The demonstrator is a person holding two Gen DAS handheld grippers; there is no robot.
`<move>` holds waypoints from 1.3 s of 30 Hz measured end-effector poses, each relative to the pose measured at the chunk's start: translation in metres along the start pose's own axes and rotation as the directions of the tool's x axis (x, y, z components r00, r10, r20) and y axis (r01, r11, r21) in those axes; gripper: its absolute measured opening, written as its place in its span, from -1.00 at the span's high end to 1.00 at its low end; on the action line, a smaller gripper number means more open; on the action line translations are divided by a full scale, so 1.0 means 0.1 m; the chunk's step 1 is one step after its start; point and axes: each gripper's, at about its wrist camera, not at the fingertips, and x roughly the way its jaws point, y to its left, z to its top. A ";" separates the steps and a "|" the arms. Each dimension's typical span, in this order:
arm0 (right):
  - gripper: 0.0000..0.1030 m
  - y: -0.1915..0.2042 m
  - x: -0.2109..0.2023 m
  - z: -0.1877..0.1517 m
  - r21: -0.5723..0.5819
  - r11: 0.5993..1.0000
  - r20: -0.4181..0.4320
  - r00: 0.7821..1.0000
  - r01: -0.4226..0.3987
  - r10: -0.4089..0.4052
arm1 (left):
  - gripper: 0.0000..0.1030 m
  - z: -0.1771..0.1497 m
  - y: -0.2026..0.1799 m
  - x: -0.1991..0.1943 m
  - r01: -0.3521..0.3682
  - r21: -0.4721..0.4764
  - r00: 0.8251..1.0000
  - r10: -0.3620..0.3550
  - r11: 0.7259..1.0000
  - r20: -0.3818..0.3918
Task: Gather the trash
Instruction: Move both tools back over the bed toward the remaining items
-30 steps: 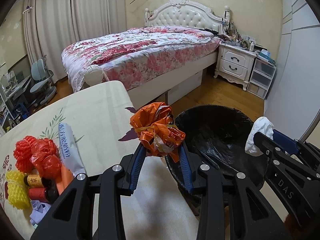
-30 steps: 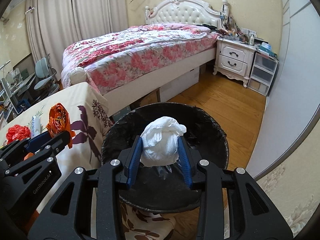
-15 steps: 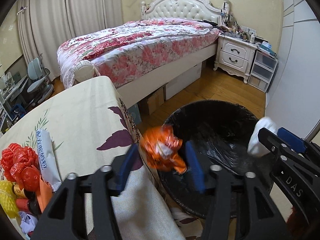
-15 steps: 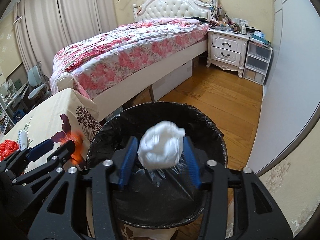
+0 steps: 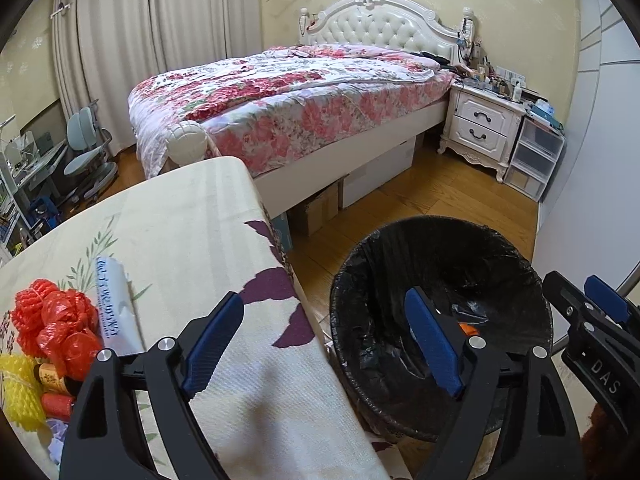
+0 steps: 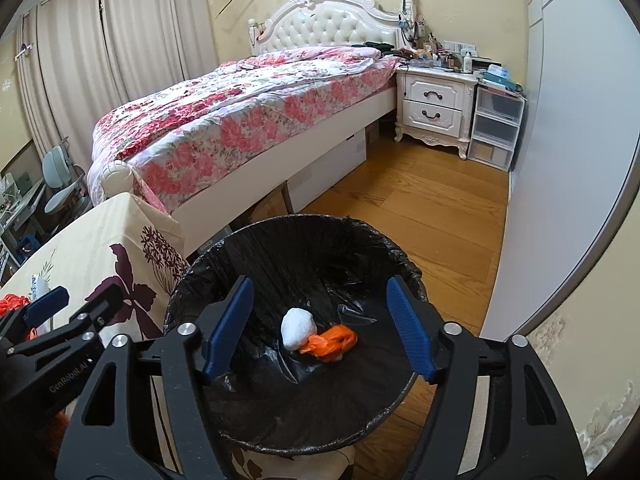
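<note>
A round bin with a black liner (image 6: 280, 240) (image 5: 440, 232) stands on the floor beside the table. At its bottom lie a crumpled white tissue (image 6: 297, 328) and an orange plastic bag (image 6: 332, 342); only a sliver of the orange bag (image 5: 466, 327) shows in the left wrist view. My right gripper (image 6: 322, 330) hangs over the bin, jaws opening, nothing between them. My left gripper (image 5: 326, 344) straddles the table edge and the bin rim, jaws opening and empty. More trash sits on the table at the left: red netting (image 5: 52, 328), a white wrapper (image 5: 110, 312), yellow netting (image 5: 18, 388).
The table (image 5: 168, 220) carries a cream floral cloth. A bed with a floral cover (image 5: 288, 104) stands behind, cardboard boxes (image 5: 316, 210) under it. A white nightstand (image 6: 434, 104) and plastic drawers (image 6: 496, 128) line the far wall. A pale wall panel (image 6: 560, 160) bounds the right side.
Both grippers let go: the orange bag left the left jaws and the white tissue left the right jaws, and both now lie at the bottom of the bin. Both sets of jaws spread wider.
</note>
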 end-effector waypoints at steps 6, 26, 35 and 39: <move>-0.45 0.06 -0.18 -0.06 0.009 1.000 0.006 1.000 -0.012 0.012 | -0.64 -0.07 0.16 -0.24 -0.029 -0.007 0.999 0.029 1.000 0.024; -0.46 0.82 -0.80 -0.58 -0.096 0.983 -0.025 0.988 -0.156 0.155 | -0.64 -0.71 1.21 -1.01 -0.175 -0.124 0.984 0.176 0.977 0.001; -0.46 1.36 -0.93 -0.78 -0.182 0.951 -0.065 0.968 -0.251 0.243 | -0.64 -1.06 1.78 -1.19 -0.269 -0.189 0.963 0.267 0.944 -0.035; -0.46 1.63 -0.96 -0.84 -0.217 0.931 -0.089 0.955 -0.295 0.282 | -0.64 -1.17 1.98 -1.24 -0.304 -0.211 0.953 0.299 0.929 -0.058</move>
